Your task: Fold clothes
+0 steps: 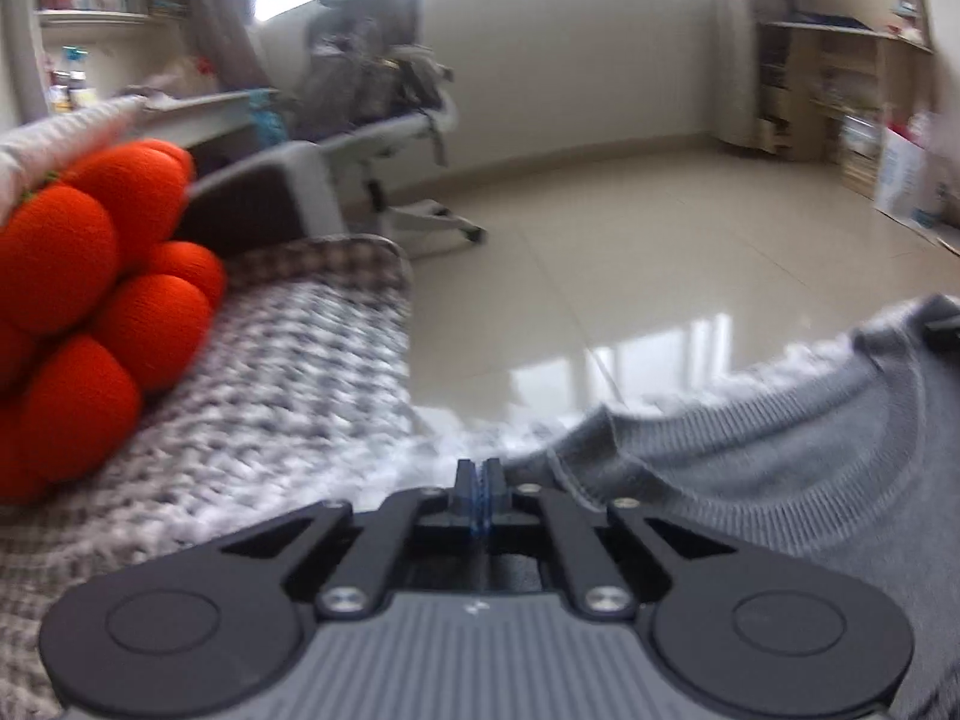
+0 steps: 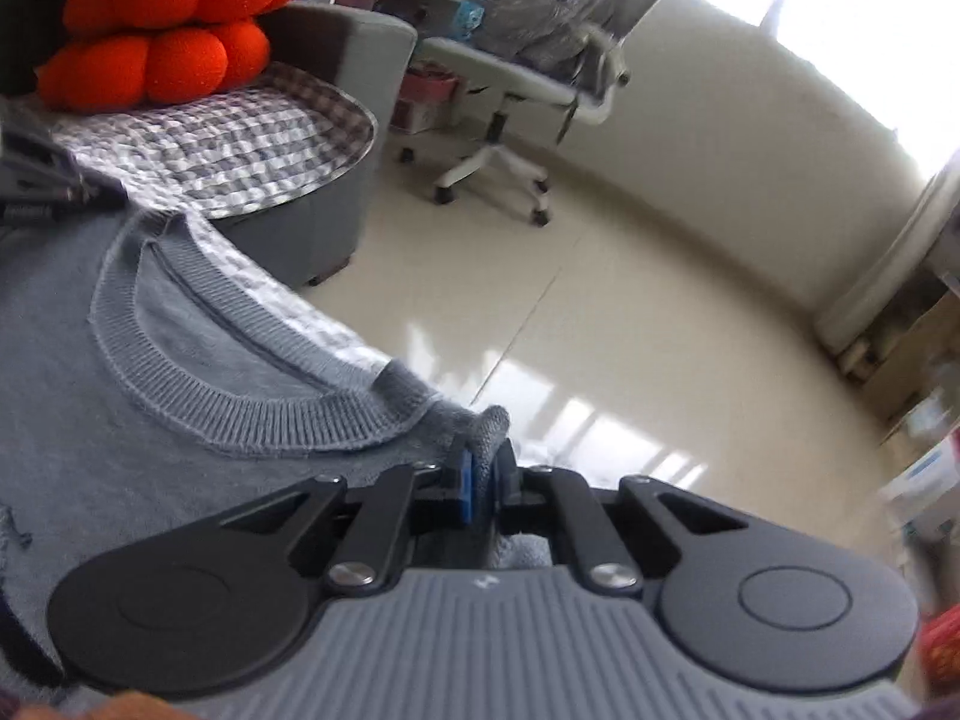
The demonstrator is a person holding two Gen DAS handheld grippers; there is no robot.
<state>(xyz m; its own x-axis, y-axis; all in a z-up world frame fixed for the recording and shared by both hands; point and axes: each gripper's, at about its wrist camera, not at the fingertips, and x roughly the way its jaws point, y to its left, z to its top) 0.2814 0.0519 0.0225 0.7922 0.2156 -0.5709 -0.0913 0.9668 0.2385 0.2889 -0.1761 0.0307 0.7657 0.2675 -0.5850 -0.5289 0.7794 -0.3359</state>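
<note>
Left gripper (image 1: 479, 471) tilted down, jaws pressed together (empty), right gripper (image 2: 483, 468) jaws pinching grey sweater (image 2: 180, 360) shoulder

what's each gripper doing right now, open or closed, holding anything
Left gripper: closed, nothing visible between its fingers.
Right gripper: closed on a fold of the grey sweater.

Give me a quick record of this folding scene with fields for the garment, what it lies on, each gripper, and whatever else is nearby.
garment: grey knit sweater, ribbed round collar facing up
surface: checked grey-and-white cover on a sofa seat
left gripper: shut, nothing visible between its pads, beside the sweater's collar edge
right gripper: shut on a fold of sweater near the collar
nearby: orange lobed cushion on the cover; white office chair on the tiled floor
</note>
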